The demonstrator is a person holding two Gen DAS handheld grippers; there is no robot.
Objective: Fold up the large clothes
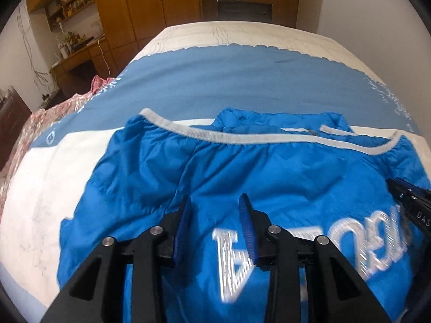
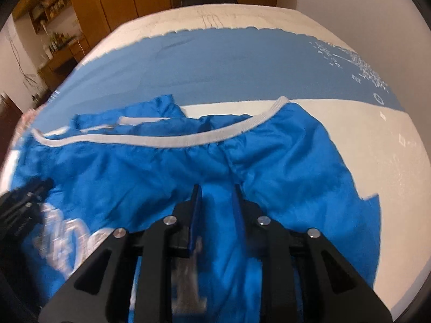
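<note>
A bright blue jacket with a grey ribbed hem band and white lettering lies spread on the bed; it also shows in the right wrist view. My left gripper is open just above the jacket's left half, nothing between its blue pads. My right gripper is open above the jacket's right half, also empty. The right gripper's tip shows at the right edge of the left wrist view. The left gripper shows at the left edge of the right wrist view.
The bed has a white and blue cover. A pink patterned cloth lies at the bed's left edge. Wooden wardrobes, a cluttered desk and a dark chair stand beyond the bed.
</note>
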